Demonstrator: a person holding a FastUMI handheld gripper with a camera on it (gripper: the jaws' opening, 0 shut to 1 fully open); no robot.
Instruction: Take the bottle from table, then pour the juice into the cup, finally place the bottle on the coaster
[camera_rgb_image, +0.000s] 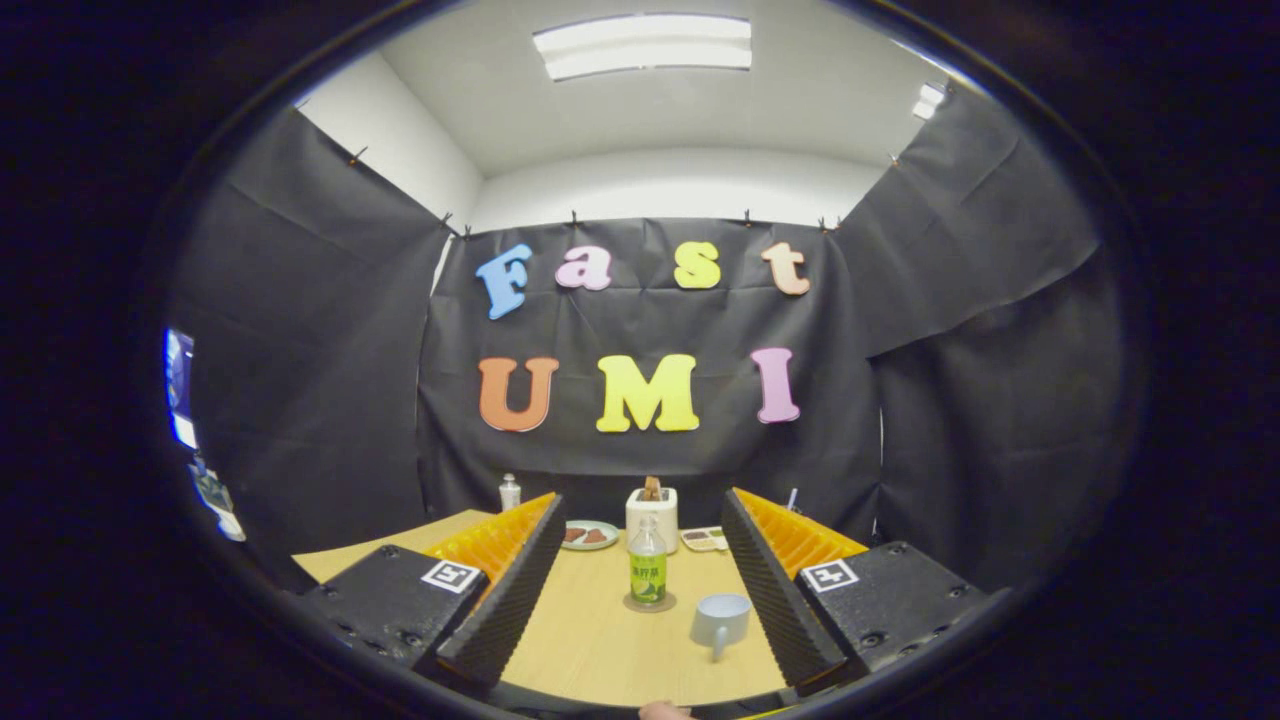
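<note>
The gripper (640, 590) hangs level above the near part of the table (600, 650), its jaws spread wide and holding nothing. The fingers (505, 590) run forward on either side of a broad bare strip of wood, and the task's things sit inside that strip.

The bottle (647, 565) stands upright between the fingers, toward their far ends and well apart from both. It rests on the coaster (649, 602), whose rim shows all round its base. The cup (721, 620) sits nearer and to the right, upright, handle pointing toward the camera, just beside the right finger's inner face; whether it touches cannot be told. The left finger has clear tabletop along its whole inner side.

Beyond the bottle, near the table's far edge, stand a toaster (652, 515), a plate (590, 535) to its left and a small tray (705, 540) to its right. A shaker (510, 492) stands further left, by the back corner.

A fingertip (663, 711) of the person shows at the near table edge, below the gripper.
</note>
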